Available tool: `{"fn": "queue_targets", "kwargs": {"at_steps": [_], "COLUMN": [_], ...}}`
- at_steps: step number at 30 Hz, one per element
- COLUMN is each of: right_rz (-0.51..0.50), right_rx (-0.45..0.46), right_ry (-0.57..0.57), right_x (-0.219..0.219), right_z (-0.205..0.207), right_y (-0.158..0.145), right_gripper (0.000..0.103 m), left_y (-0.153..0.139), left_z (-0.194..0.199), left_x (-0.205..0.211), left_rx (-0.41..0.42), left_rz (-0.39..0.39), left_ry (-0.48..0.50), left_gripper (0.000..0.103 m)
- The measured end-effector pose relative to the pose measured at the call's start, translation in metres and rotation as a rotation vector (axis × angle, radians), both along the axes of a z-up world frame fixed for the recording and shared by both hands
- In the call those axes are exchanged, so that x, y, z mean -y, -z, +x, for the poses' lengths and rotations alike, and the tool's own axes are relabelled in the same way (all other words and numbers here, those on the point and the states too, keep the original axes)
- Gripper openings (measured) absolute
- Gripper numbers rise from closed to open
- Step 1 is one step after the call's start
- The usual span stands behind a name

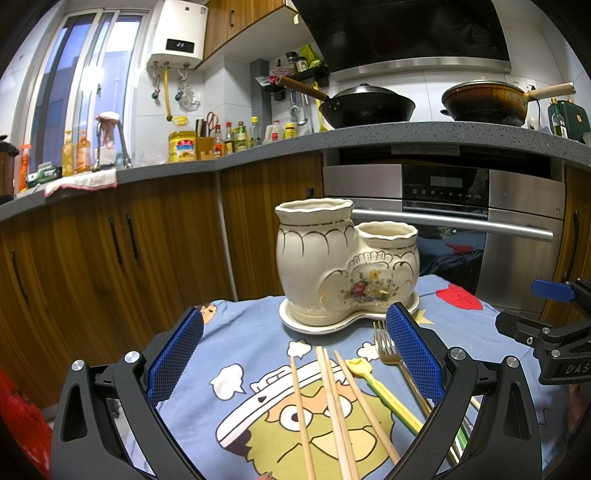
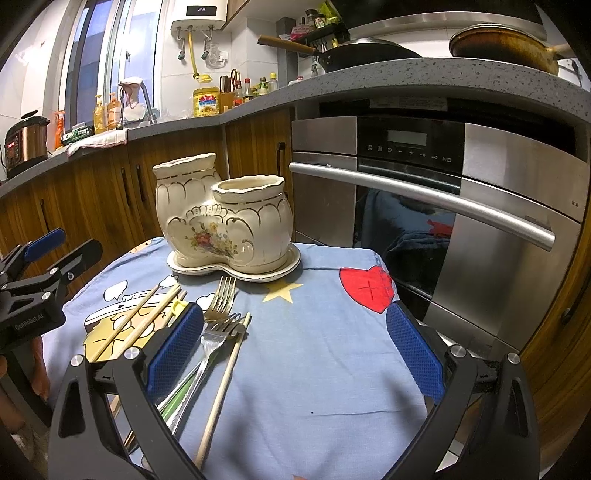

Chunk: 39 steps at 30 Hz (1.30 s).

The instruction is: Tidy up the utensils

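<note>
Glossy ceramic holder (image 1: 343, 266), wooden chopsticks (image 1: 332, 402)

A blue cartoon-print cloth (image 2: 314, 350) covers the bench. Behind it stands a stainless built-in oven (image 2: 443, 206) with a long bar handle, set among brown wooden cabinets (image 1: 110, 251). On the grey speckled countertop (image 1: 406, 134) sit a black wok (image 1: 365, 105), a brown pot (image 1: 484, 99) and a yellow oil bottle (image 1: 181, 146). A white water heater (image 1: 179, 31) hangs beside the window (image 1: 85, 77).
</note>
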State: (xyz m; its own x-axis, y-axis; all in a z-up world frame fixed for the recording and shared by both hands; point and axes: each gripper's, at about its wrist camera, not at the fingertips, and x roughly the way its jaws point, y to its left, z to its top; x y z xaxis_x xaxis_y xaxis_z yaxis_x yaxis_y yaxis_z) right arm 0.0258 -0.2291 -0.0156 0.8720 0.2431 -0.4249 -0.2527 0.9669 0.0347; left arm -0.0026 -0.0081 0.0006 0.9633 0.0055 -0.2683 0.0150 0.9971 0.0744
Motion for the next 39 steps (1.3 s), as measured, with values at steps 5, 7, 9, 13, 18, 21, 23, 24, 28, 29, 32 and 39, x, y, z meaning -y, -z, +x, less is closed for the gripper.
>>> {"fn": "queue_targets", "kwargs": {"at_steps": [5,7,9,13,18,21,23,24,28,29,32,39], "right_rz": [0.002,0.006,0.02,0.03,0.043,0.002,0.002,0.011,0.035,0.028,0.0,-0.053], "right_rx": [-0.001,0.013,0.023,-0.074,-0.138,-0.135,-0.138,-0.146,-0.186,-0.199,-0.249,-0.316], "right_ry": [0.006,0.024,0.031,0.056,0.024,0.015,-0.002,-0.016,-0.06,-0.067,-0.083,-0.141], "right_x": [0.0,0.002,0.005,0.012,0.017,0.01,0.008,0.007,0.004,0.001,-0.007,-0.032], "right_z": [0.0,0.0,0.001,0.015,0.022,0.017,0.015,0.014,0.013,0.012,0.011,0.016], "right_y": [-0.002,-0.004,-0.006,0.0,0.004,0.006,0.006,0.007,0.008,0.008,0.01,0.007], "right_gripper": [0.098,0.098,0.098,0.098,0.098,0.098,0.098,0.098,0.098,0.098,0.098,0.098], "left_y": [0.001,0.007,0.015,0.033,0.045,0.054,0.052,0.051,0.051,0.05,0.049,0.044], "left_z": [0.001,0.008,0.018,0.047,0.059,0.066,0.063,0.062,0.061,0.06,0.061,0.073], "left_x": [0.001,0.001,0.0,-0.007,-0.01,-0.018,-0.022,-0.022,-0.02,-0.02,-0.023,-0.026], "left_rx": [-0.003,-0.016,-0.054,-0.201,-0.312,-0.398,-0.419,-0.43,-0.467,-0.467,-0.516,-0.616], "left_rz": [-0.004,-0.02,-0.039,-0.001,0.049,0.043,0.035,0.042,0.088,0.097,0.066,0.102], "left_ry": [-0.004,-0.015,-0.013,-0.07,-0.085,-0.096,-0.092,-0.092,-0.059,-0.054,-0.005,0.019], "left_gripper": [0.098,0.098,0.098,0.098,0.098,0.098,0.098,0.098,0.095,0.095,0.091,0.072]}}
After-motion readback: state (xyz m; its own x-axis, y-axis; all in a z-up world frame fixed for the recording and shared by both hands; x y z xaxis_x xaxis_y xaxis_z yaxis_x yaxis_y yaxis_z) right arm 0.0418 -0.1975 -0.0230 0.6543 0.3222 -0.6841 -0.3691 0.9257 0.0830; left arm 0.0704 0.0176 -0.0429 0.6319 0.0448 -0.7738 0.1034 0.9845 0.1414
